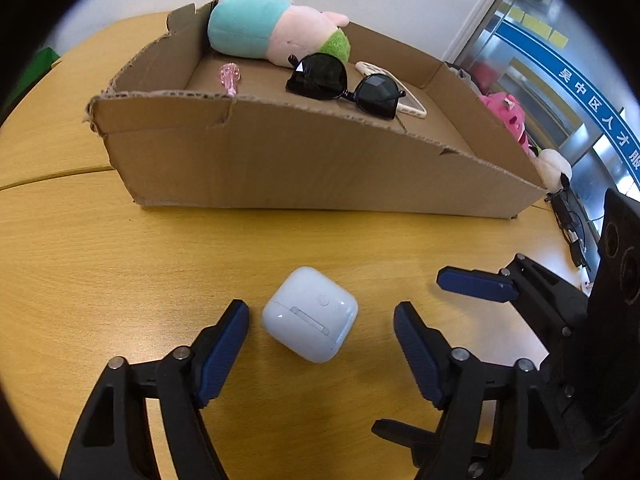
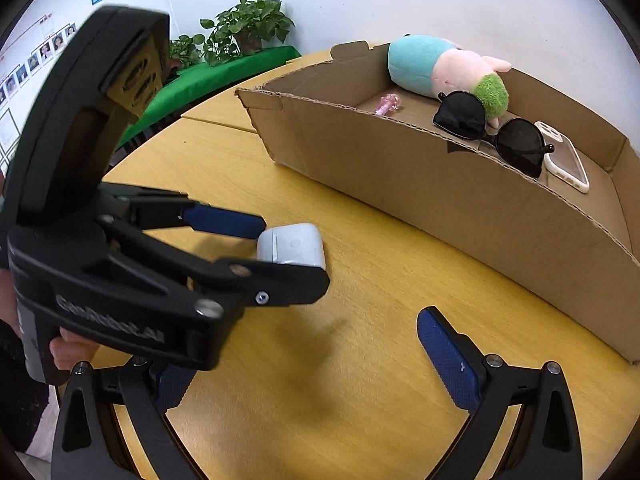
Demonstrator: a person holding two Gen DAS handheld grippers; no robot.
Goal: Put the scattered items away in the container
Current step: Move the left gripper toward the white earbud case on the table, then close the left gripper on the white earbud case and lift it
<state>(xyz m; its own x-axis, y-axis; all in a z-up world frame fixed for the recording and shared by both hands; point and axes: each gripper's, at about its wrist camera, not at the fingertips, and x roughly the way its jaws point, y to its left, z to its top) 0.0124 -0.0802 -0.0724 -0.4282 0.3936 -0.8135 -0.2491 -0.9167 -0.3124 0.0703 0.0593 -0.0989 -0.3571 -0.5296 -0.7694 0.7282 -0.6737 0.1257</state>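
White earbud case [image 1: 310,314] on table [image 1: 100,248], just before cardboard box [image 1: 304,160]. Left gripper [image 1: 320,320] straddles case, pads clear, nothing held, positioned to pinch. Right gripper [image 2: 304,360] agape, empty, beside. Sunglasses [image 1: 340,84], plush [image 1: 272,26] already boxed.

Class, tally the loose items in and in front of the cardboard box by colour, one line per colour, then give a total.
White: 2, the earbud case on the table and the phone case in the box
Black: 1, the sunglasses
Pink (clear): 1, the small pink item
Multicoloured: 1, the plush toy
Total: 5
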